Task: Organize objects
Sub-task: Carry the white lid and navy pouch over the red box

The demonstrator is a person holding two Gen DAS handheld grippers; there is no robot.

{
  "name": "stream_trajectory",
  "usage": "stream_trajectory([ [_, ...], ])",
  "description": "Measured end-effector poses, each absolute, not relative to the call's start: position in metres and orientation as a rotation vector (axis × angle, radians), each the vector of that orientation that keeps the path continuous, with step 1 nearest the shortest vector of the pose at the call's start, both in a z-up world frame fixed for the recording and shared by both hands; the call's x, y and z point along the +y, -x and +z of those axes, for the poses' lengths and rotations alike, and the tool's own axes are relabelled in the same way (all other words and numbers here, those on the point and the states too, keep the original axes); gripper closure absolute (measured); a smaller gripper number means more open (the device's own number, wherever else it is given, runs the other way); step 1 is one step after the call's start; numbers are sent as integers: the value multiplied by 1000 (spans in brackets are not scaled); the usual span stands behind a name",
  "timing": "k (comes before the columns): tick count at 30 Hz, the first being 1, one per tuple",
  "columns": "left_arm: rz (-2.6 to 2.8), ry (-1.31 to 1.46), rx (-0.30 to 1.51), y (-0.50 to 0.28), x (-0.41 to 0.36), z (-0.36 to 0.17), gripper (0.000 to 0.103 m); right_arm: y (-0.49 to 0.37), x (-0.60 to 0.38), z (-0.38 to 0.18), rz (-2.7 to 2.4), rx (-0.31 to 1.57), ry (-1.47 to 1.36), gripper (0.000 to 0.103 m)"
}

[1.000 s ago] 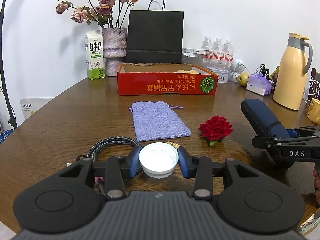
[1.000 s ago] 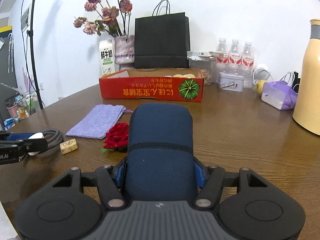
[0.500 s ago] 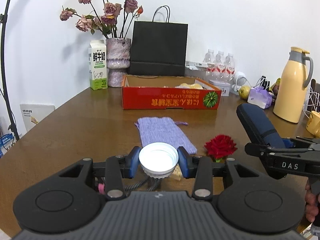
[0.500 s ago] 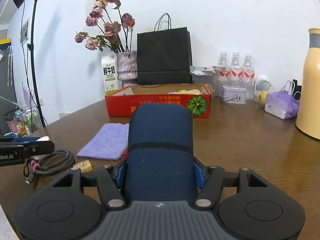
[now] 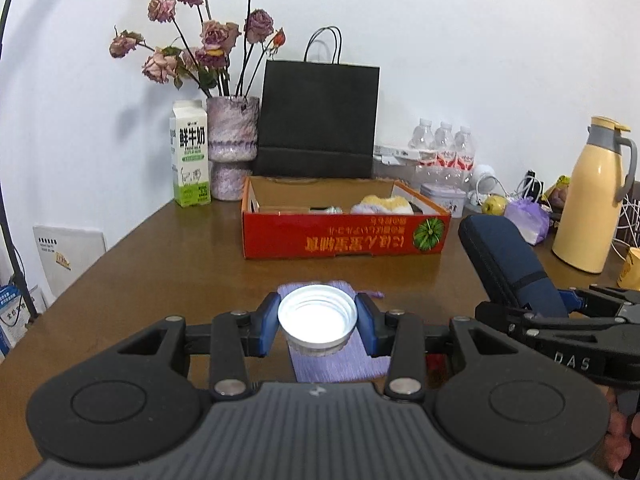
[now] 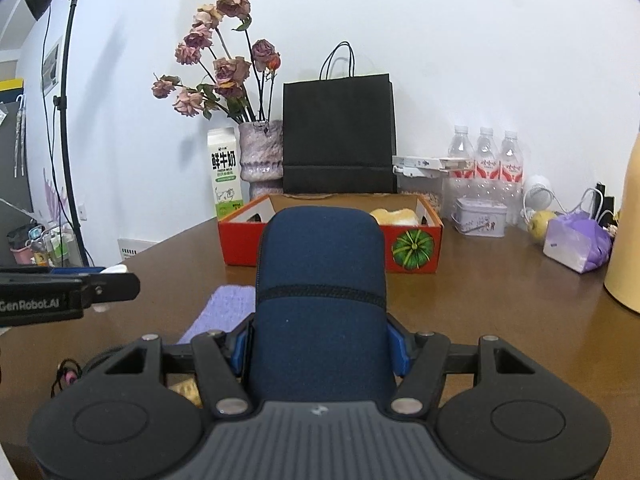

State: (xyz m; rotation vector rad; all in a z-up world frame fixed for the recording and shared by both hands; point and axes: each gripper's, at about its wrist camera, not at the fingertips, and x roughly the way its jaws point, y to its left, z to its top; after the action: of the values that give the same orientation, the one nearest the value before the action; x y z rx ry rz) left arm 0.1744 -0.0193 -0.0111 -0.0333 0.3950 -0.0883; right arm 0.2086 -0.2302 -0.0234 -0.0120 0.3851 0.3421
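Left wrist view: left claw (image 5: 317, 322) clamps a white cap (image 5: 317, 317); right claw (image 6: 320, 350) grips a navy case (image 6: 322, 300).

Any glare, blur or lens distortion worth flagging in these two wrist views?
Left wrist: sharp; the white lid in the left tool is blown out by glare; fisheye bows the table edges. Right wrist: sharp, evenly lit; the blue case in the right tool hides much of the red box; dark vignette in the corners.
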Motion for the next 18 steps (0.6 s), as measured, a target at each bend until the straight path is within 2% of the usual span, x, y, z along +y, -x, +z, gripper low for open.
stream_trajectory([
  [18, -81, 49, 349, -247, -24, 23, 62, -275, -201, 11, 358, 335, 31, 41],
])
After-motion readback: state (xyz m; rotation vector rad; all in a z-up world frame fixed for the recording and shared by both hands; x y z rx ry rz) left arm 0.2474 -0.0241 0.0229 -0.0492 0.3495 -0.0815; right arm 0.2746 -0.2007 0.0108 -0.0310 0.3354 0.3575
